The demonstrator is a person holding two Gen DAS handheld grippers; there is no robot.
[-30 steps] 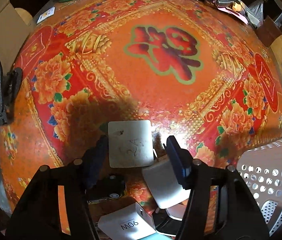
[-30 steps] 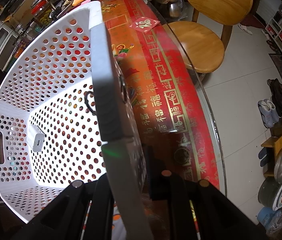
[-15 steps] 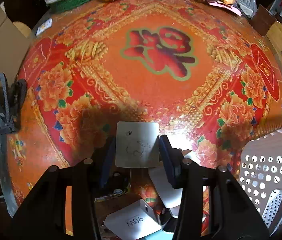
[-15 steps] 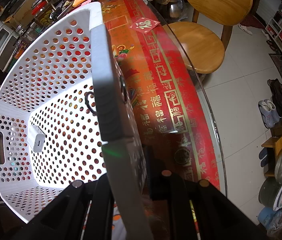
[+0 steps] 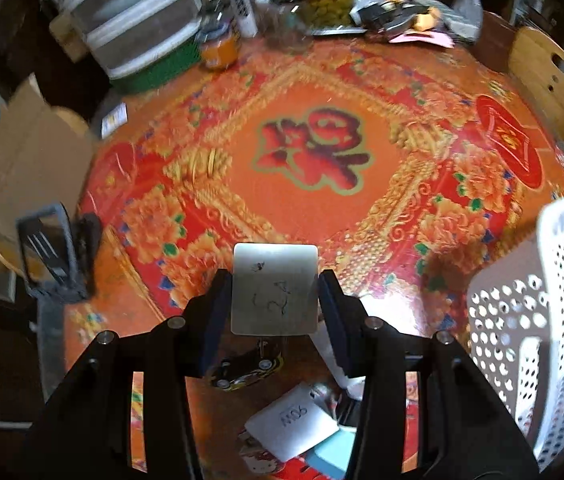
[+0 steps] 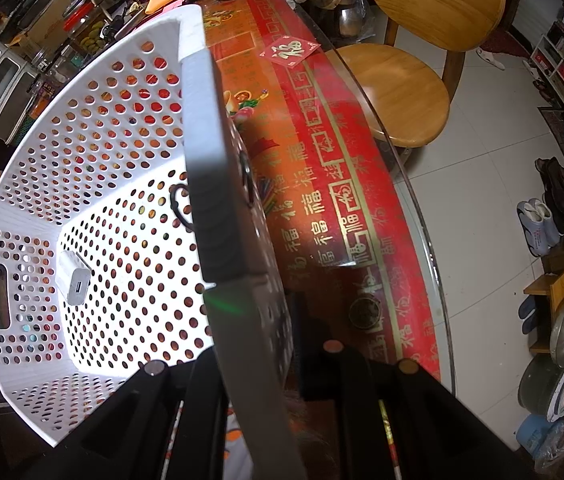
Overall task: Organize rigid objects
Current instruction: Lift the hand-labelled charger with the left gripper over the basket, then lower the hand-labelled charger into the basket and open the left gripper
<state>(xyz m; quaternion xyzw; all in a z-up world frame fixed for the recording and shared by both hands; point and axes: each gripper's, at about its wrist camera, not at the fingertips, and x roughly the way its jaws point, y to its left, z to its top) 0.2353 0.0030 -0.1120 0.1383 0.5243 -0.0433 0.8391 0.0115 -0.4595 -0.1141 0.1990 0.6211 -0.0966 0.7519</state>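
The square plate (image 5: pixel 274 289) looks like matt grey metal, scribbled with dark marks. The basket (image 6: pixel 93 168) is white perforated plastic, smooth and faintly glossy. The table (image 6: pixel 366 216) carries a glossy glass top over printed red cloth. The chair (image 6: pixel 402 92) is smooth varnished wood.

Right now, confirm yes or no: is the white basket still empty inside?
No: in the right wrist view a small white charger block lies on the perforated floor of the white basket.
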